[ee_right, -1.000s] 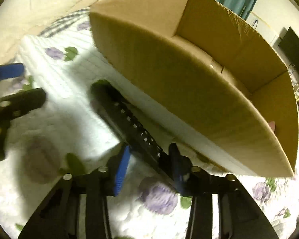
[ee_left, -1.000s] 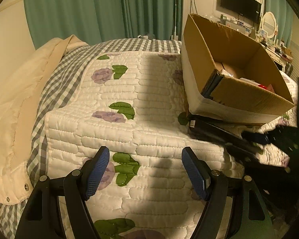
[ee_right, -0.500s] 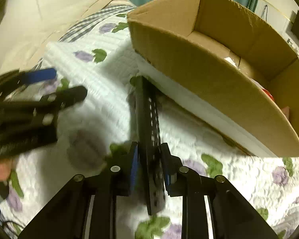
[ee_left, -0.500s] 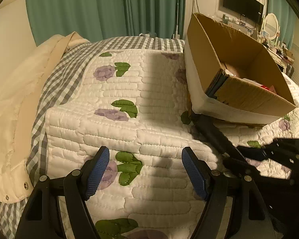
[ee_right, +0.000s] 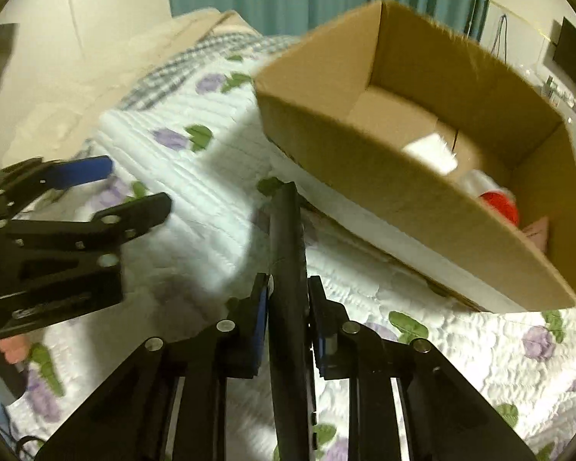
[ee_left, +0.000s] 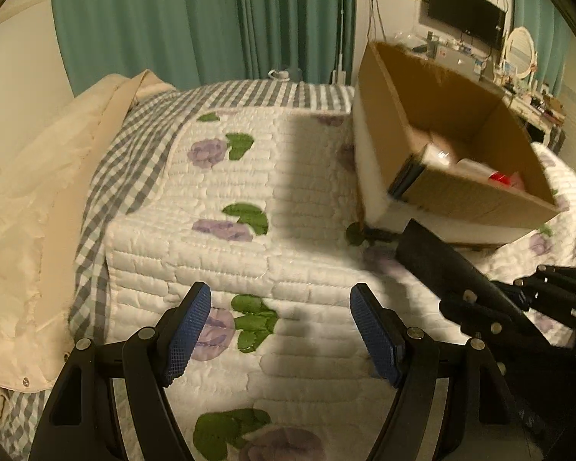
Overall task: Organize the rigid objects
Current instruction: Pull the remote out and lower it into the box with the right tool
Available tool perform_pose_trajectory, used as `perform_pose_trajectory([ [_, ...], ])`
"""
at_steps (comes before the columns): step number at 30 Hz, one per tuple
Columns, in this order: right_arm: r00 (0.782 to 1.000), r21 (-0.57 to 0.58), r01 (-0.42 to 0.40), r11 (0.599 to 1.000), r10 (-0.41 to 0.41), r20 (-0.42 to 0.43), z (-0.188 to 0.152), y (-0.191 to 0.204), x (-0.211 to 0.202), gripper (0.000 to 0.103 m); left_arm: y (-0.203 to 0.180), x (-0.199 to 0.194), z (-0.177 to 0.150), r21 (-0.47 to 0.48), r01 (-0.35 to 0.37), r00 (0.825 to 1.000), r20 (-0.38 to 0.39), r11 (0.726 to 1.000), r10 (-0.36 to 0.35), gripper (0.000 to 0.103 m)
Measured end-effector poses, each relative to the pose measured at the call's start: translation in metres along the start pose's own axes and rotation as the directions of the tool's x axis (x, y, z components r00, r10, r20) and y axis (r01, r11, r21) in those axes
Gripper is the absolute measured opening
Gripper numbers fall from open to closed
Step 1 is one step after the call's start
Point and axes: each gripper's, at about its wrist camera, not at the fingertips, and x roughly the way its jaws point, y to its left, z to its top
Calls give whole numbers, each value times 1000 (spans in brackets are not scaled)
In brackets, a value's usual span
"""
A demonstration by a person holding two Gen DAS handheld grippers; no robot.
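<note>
Since half a second ago the right gripper [ee_right: 287,309] has lifted the long black remote-like bar [ee_right: 286,253], which earlier lay flat on the quilt with its button rows facing up and now shows only its dark narrow edge, its far tip raised near the box's lower corner. Both blue-padded fingers are closed tight against the bar's sides, at roughly its middle, with a length of it running back between the gripper's arms. In the left wrist view the same bar [ee_left: 453,272] slants up toward the one cardboard box [ee_left: 453,188], its tip close to the box's white outer wall but not clearly touching it.

One left gripper [ee_left: 280,330] hovers over the floral quilt [ee_left: 219,253], its two blue pads spread wide apart with nothing between them. From the right wrist view it sits well to the left of the bar [ee_right: 96,192].

Inside the box [ee_right: 422,176] lie several things: one white object [ee_right: 430,151], one red item [ee_right: 499,205], a pink card [ee_right: 535,230], and what may be a dark flat item standing against the near wall, though blur makes that hard to confirm. A cream jacket [ee_left: 30,207] lies on the checked sheet [ee_left: 107,176] beside the quilt.
</note>
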Motion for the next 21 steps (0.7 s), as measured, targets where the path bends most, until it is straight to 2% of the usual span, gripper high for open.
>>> perform_pose_trajectory([
  [8,993,10,-4,1000,2,116,15,8,-63,19,-20,-66,25,45,1,994,113,999,-6,78],
  [15,964,35,30,999,-38,263,47,-7,-139,19,-35,-115,58,47,15,979,204,999,-24,78],
  [21,941,50,44,998,-58,334,74,-29,-180,19,-53,-133,95,45,15,962,272,999,-27,78],
])
